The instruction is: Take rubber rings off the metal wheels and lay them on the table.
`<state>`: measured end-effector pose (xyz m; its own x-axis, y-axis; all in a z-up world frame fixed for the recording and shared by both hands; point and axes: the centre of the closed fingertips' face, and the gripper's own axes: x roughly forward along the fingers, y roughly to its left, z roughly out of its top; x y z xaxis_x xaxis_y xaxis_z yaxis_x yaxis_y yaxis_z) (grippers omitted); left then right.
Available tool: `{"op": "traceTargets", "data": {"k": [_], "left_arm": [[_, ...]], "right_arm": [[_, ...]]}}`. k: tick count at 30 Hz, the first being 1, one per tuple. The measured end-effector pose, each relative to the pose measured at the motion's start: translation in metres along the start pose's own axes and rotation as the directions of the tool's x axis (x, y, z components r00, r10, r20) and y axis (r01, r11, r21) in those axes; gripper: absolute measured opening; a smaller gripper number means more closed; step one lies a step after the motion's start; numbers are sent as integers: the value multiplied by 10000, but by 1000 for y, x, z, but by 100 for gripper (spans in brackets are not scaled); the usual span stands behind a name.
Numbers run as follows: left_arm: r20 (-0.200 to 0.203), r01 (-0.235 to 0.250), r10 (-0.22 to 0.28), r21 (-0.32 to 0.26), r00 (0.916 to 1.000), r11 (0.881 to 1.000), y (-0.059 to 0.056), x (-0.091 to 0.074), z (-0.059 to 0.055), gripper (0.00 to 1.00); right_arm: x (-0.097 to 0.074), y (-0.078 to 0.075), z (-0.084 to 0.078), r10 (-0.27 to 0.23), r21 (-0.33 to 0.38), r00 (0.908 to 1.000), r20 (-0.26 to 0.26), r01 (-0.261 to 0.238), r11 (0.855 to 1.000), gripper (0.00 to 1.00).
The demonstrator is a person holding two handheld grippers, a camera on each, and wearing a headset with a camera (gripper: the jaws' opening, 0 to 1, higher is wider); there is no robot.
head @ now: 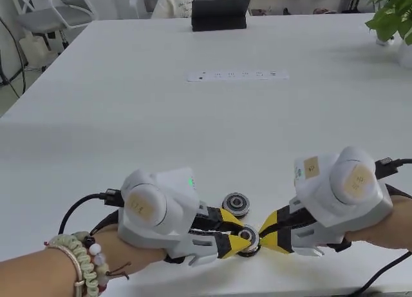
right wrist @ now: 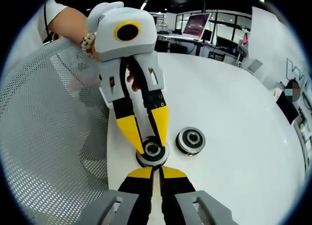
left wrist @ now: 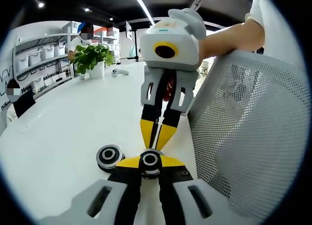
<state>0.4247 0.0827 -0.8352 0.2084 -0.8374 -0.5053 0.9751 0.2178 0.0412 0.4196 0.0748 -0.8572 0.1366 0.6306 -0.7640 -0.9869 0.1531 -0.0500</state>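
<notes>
- While nothing is finished yet, our left hand-held gripper (right wrist: 152, 148) clamps the near wheel (head: 248, 235) at the table (head: 193, 116) edge.
- Our right hand-held gripper (left wrist: 156, 137) meets that wheel's rim, jaws pressed together; whether they pinch anything we cannot tell.
- Just beyond, the second wheel (head: 236, 203) lies flat, its rubber ring (left wrist: 99, 157) on.
- Both rings are left to do, we judge; they go straight onto the table.

Glossy metal wheel (right wrist: 152, 149), seemingly matt table (right wrist: 234, 112)
</notes>
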Motion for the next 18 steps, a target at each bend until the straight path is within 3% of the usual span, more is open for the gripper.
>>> {"op": "traceTargets", "data": {"k": [6,8,12,15,17,18], "left_arm": [[-2,-7,7,10,10000,10000,0,0,0,7],[3,-8,8,8,10000,10000,0,0,0,7],[15,-9,9,10,10000,10000,0,1,0,7],[23,-14,14,9,10000,10000,0,1,0,7],[28,-20,20,8,10000,10000,0,1,0,7],[26,-29,29,-2,10000,10000,0,1,0,7]], "right_arm": [[0,-3,-1,-89,264,9999,-107,91,9996,0],[0,-4,-2,-80,1322,9999,-102,93,9912,0],[-3,-8,-2,-17,2897,9999,106,-14,9571,0],[-6,-10,0,26,4027,9995,307,-147,9152,0],[-7,-11,0,-16,4301,9992,400,-158,9026,0],[-8,-11,0,-61,4222,9991,428,-126,9064,0]]}}
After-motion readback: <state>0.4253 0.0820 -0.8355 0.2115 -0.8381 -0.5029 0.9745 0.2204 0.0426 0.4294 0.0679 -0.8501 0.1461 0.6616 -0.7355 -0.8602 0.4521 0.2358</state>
